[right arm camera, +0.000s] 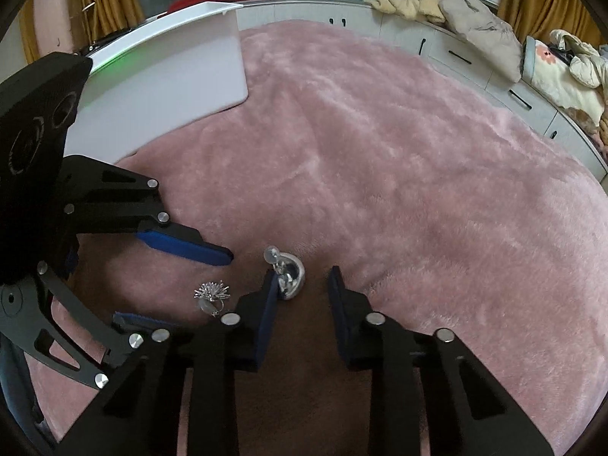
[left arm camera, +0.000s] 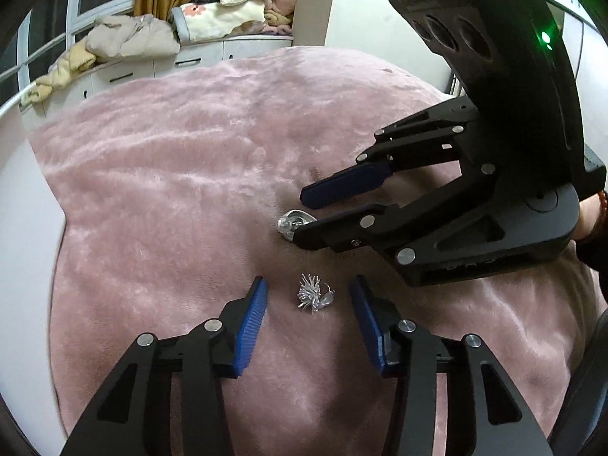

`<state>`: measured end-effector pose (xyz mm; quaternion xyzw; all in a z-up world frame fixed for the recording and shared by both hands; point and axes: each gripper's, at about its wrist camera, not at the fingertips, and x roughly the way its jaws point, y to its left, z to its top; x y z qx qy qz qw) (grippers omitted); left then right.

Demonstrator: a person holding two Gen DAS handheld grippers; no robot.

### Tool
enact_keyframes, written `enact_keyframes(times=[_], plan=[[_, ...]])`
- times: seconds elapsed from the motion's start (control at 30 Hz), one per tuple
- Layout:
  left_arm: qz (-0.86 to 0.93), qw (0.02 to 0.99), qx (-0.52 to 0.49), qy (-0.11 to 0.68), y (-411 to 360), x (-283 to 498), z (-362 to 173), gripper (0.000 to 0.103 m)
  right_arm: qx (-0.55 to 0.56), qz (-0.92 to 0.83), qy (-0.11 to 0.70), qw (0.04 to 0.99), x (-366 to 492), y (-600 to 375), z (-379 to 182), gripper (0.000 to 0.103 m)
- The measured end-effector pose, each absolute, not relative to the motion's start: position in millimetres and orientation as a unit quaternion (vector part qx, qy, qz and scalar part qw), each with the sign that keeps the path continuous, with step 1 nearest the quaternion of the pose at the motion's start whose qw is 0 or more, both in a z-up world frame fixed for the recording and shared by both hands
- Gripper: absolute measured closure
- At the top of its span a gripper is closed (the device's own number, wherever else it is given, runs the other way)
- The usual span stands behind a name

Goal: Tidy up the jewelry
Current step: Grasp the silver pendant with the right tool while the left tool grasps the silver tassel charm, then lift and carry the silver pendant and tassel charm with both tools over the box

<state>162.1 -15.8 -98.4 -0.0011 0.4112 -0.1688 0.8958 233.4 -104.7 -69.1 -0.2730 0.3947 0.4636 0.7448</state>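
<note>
A silver spiky earring point(left arm camera: 313, 298) lies on the pink plush blanket point(left arm camera: 190, 171), between the open blue-padded fingers of my left gripper point(left arm camera: 309, 296). It also shows in the right wrist view point(right arm camera: 212, 294). A second silver earring with a rounded drop point(left arm camera: 292, 222) lies just beyond it, at the fingertips of my right gripper point(left arm camera: 300, 216). In the right wrist view this earring point(right arm camera: 288, 271) lies against the left finger of the open right gripper point(right arm camera: 302, 275). The left gripper point(right arm camera: 173, 285) is open around the spiky earring there.
A white rectangular box point(right arm camera: 182, 60) stands on the blanket at the far left in the right wrist view. White cabinets point(right arm camera: 475, 57) with piled bedding point(right arm camera: 482, 19) run along the window. Pink blanket spreads to the right.
</note>
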Motion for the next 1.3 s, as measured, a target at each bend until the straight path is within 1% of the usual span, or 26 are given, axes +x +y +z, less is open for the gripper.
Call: enact_keyframes(times=[0.07,0.1,0.13,0.2,0.27,0.7,0.87,1.03,1.1,1.13,1.2,1.23,1.3], plan=[[-0.169,0.895,-0.011,0.413,-12.2,164.9,-99.4,0.06,-0.273,0.465,0.397,0.743,233.3,-103.7,-69.5,0.087],[-0.167,0.895,-0.016,0.413,-10.1,165.2,-99.8,0.065,-0.273,0.467,0.397,0.742,232.9,-103.4,-69.9,0.088],[-0.165,0.895,-0.022,0.414,-7.1,165.2,-100.1,0.071,-0.273,0.466,0.398,0.741,232.6,-103.1,-70.3,0.088],[-0.163,0.894,-0.036,0.415,-1.6,165.9,-100.3,0.078,-0.273,0.466,0.399,0.741,232.6,-102.8,-70.9,0.088],[-0.164,0.893,-0.045,0.417,1.4,166.7,-100.9,0.078,-0.271,0.466,0.4,0.741,233.0,-102.9,-70.7,0.088],[-0.141,0.898,-0.018,0.417,-3.0,155.5,-93.9,0.079,-0.258,0.448,0.388,0.763,233.0,-109.4,-61.4,0.088],[-0.13,0.902,-0.001,0.412,-4.3,144.5,-83.7,0.079,-0.253,0.408,0.387,0.787,237.7,-113.6,-53.2,0.088],[-0.126,0.907,-0.002,0.402,-0.6,135.1,-69.3,0.079,-0.227,0.403,0.393,0.795,237.0,-120.2,-45.4,0.088],[-0.124,0.909,-0.007,0.399,1.5,131.9,-63.8,0.079,-0.221,0.411,0.397,0.79,234.6,-119.9,-44.8,0.084],[-0.123,0.91,-0.009,0.396,2.9,128.8,-60.6,0.079,-0.222,0.416,0.398,0.787,232.7,-118.5,-45.3,0.08],[-0.122,0.911,-0.009,0.393,5.3,120.7,-56.7,0.079,-0.24,0.407,0.387,0.792,227.2,-113.4,-47.1,0.044],[-0.121,0.912,-0.009,0.392,6.1,118.6,-55.4,0.079,-0.247,0.404,0.384,0.793,224.5,-109.4,-49.1,0.04],[-0.118,0.912,-0.01,0.392,7.9,115.2,-53.9,0.079,-0.253,0.4,0.387,0.791,224.4,-103.0,-53.7,0.041]])
